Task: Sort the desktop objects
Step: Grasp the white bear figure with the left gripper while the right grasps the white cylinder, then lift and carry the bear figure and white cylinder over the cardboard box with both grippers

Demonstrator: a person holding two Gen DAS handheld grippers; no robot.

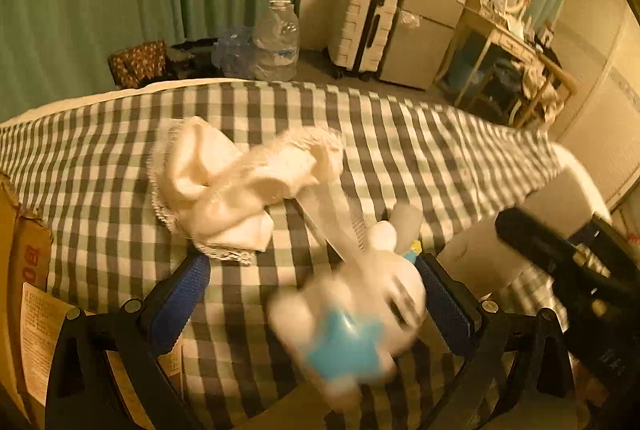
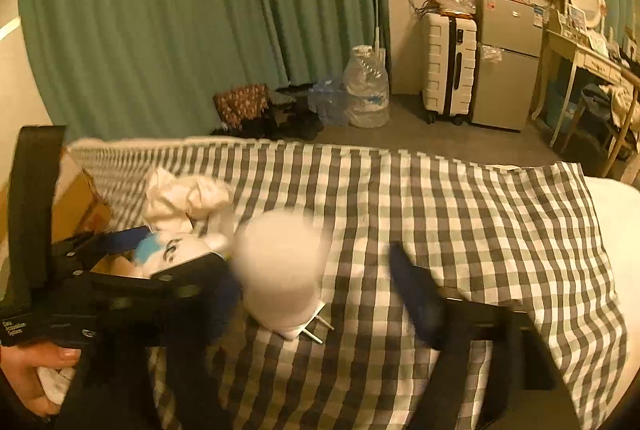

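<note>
A white plush rabbit with a blue star is blurred between the blue pads of my left gripper, whose jaws stand wide; it touches the right pad only. It also shows in the right wrist view. White socks lie on the checked cloth beyond it. A white rounded plug adapter with metal prongs sits blurred between the wide-apart fingers of my right gripper, not clamped.
A cardboard box stands at the left edge of the checked surface. Beyond the far edge are a water jug, a white suitcase, a small fridge and a cluttered desk.
</note>
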